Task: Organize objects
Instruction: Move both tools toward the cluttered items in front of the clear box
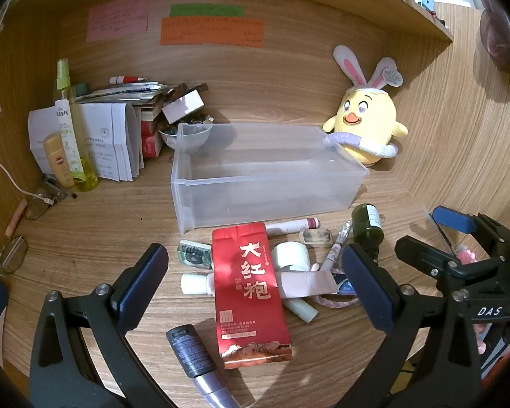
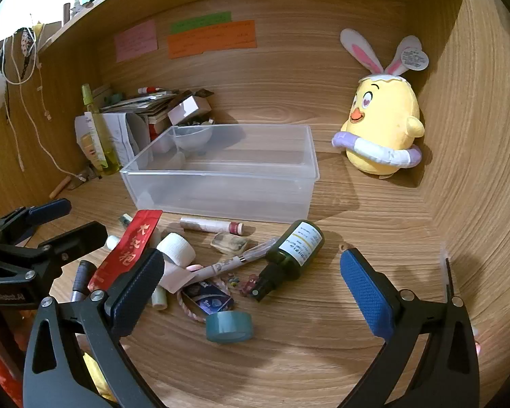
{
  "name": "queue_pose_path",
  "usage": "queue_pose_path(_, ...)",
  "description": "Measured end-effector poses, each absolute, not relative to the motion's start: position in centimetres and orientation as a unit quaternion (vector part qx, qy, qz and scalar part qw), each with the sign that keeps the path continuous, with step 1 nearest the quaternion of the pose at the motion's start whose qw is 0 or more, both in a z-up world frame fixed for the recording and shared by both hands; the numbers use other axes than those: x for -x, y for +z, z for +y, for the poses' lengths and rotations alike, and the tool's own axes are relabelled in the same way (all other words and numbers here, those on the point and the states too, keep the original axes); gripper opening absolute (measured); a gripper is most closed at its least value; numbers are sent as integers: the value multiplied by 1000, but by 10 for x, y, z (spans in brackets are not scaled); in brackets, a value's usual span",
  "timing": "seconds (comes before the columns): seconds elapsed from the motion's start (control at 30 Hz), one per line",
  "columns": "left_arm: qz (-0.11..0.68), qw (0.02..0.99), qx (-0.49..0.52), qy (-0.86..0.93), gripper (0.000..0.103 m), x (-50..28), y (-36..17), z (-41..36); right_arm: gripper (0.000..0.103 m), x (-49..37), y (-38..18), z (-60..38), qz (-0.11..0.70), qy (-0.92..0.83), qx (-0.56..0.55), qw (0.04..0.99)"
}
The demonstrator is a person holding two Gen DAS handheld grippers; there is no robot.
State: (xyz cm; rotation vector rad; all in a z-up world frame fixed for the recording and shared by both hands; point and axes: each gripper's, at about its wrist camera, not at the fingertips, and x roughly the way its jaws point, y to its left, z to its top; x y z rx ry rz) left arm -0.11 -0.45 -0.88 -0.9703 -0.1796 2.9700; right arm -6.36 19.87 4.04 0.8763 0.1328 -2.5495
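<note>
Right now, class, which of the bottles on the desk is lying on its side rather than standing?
The dark green bottle with the white label, lying before the clear bin. The yellow spray bottle at back left stands upright.

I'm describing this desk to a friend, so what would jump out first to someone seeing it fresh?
Probably the yellow chick plush with bunny ears, standing at the back right against the wooden wall. Next, the clear plastic bin, empty, in the middle of the desk. In front of it lies a heap of small items, where the red tea packet with gold characters and the dark green bottle stand out.
</note>
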Motion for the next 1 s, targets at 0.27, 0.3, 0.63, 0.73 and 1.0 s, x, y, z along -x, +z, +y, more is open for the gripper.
queue_pose_path(0.27, -56, 8, 310, 949, 103, 0, -10, -2, 103, 63, 41, 198, 46, -921, -319, 221)
queue_pose_path(0.3, -56, 8, 309, 949, 103, 0, -10, -1, 103, 63, 41, 198, 46, -921, -318, 221)
queue_pose_path(0.63, -56, 11, 310, 949, 103, 0, -9, -1, 103, 62, 42, 198, 44, -921, -317, 221)
queue_pose_path(0.73, -56, 10, 309, 949, 103, -1, -8, -1, 103, 61, 42, 198, 45, -921, -317, 221)
queue_pose_path(1.0, -56, 11, 310, 949, 103, -3, -8, 0, 103, 57, 45, 198, 46, -922, -313, 223)
